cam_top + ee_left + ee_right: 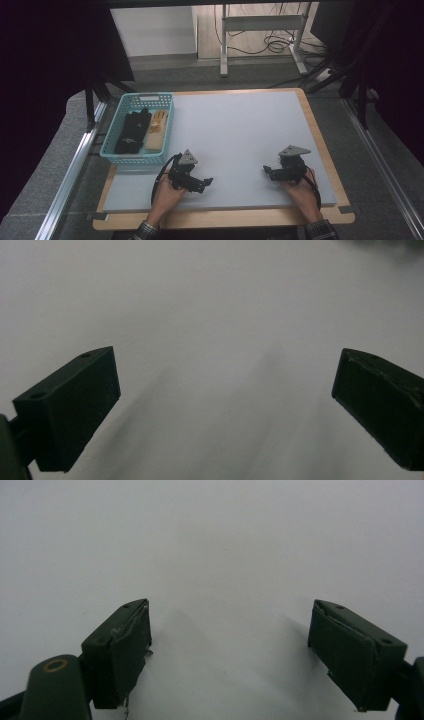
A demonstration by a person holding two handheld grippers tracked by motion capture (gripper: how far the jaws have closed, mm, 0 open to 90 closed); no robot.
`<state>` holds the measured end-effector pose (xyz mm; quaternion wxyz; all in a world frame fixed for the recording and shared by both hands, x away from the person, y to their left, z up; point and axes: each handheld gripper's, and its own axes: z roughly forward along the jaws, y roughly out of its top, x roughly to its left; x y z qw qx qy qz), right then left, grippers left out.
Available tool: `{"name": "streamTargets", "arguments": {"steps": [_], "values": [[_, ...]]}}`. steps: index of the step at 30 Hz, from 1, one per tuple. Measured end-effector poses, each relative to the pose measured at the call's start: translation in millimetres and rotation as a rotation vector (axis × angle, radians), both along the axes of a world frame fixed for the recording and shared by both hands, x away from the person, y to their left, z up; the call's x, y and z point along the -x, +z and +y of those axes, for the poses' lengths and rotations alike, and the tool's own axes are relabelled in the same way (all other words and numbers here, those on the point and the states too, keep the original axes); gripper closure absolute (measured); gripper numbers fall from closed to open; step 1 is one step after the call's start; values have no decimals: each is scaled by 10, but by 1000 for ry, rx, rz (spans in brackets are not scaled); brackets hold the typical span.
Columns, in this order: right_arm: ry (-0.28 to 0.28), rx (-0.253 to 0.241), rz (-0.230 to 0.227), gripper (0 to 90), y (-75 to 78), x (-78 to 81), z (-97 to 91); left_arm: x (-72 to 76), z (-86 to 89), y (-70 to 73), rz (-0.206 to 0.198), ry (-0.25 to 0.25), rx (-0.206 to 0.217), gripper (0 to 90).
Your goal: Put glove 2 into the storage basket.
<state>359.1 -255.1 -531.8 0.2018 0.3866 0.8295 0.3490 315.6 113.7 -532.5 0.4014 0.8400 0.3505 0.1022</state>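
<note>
Gloves lie in basket; both tools gape empty over mat.

Black glove: soft, limp, lying flat in teal basket, on basket's 9 o'clock half; long axis runs 12 to 6 o'clock; cuff end toward 12, partly crumpled. Fills most of basket's length.

Tan glove: pale yellow-tan, flat, on basket's 3 o'clock half, touching black glove's edge; fingers point toward 12 o'clock, wide end toward 6.

Basket with both gloves at 9–10 o'clock of grey mat, at its edge.
</note>
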Motion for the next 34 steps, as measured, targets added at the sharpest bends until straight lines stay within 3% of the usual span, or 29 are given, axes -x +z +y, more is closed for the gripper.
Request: {"name": "streamTargets", "arguments": {"steps": [4,13,34], "values": [[2,2,-2,173,-1,-1,-2,-2,-18,-43,10,0,-16,0],[1,-1,2,173,0,-2,0,8,-123,-144,7,4,-113,0],[7,-9,13,171,-4,-12,-8,16,-126,-154,-1,7,-114,0]]}}
